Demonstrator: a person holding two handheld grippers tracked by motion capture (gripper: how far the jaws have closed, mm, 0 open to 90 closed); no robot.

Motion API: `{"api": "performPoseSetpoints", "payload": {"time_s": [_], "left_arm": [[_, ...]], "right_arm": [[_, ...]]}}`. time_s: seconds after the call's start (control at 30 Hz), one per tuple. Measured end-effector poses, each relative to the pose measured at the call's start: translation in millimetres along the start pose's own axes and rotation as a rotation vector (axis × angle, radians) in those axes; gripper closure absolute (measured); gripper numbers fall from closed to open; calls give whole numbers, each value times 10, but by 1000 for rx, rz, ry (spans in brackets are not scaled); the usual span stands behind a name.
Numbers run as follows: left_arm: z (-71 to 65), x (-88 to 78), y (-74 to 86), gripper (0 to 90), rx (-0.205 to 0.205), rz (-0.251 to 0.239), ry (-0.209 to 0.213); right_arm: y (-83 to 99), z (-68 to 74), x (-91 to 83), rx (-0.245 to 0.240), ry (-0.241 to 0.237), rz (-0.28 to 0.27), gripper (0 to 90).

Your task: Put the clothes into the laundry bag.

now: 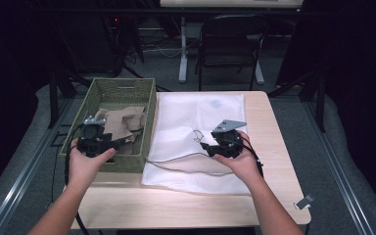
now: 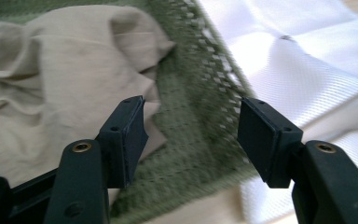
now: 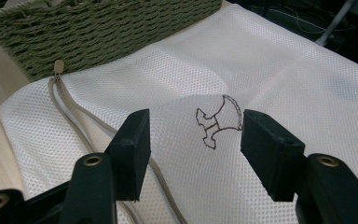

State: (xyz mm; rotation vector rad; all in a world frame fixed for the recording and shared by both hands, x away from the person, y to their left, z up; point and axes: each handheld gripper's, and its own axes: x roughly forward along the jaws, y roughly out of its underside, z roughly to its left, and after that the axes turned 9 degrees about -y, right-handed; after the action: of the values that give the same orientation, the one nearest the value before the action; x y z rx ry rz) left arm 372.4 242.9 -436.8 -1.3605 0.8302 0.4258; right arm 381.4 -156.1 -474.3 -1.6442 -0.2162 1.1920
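Observation:
A green woven basket (image 1: 149, 122) stands at the table's left with a crumpled beige cloth (image 1: 122, 122) inside. Beside it lies a white mesh bag (image 1: 196, 112), flat on the table. My left gripper (image 1: 113, 142) hovers over the basket's near end, open and holding nothing. In the left gripper view its jaws (image 2: 191, 135) frame the basket's wall (image 2: 200, 84), with the cloth (image 2: 65, 70) to the left and the bag (image 2: 307, 60) to the right. My right gripper (image 1: 206, 145) is open above the bag (image 3: 270, 70), its jaws (image 3: 193, 149) around a small dark emblem (image 3: 216, 121). A beige zipper (image 3: 70, 107) runs along the bag's edge near the basket (image 3: 112, 28).
The wooden table (image 1: 176, 205) has bare room along its near edge. A small grey clip (image 1: 303, 200) lies at the near right corner. A black folding chair (image 1: 230, 44) and a white desk leg (image 1: 182, 49) stand beyond the far edge.

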Motion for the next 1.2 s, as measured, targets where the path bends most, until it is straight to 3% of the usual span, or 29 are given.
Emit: {"api": "performPoseSetpoints", "payload": {"time_s": [0.33, 0.6, 0.7, 0.87, 1.2], "left_arm": [[121, 129, -352, 346, -12, 52, -35], [227, 307, -602, 328, -49, 103, -77], [287, 409, -662, 329, -83, 129, -89], [355, 572, -742, 329, -104, 177, -141], [554, 832, -749, 329, -193, 238, -173]], "right_arm": [[5, -2, 12, 1, -1, 3, 425], [8, -9, 5, 9, -2, -6, 424], [9, -14, 3, 11, -2, -4, 424], [11, -21, 2, 12, -1, -7, 423], [12, -29, -6, 16, -2, -10, 423]]}}
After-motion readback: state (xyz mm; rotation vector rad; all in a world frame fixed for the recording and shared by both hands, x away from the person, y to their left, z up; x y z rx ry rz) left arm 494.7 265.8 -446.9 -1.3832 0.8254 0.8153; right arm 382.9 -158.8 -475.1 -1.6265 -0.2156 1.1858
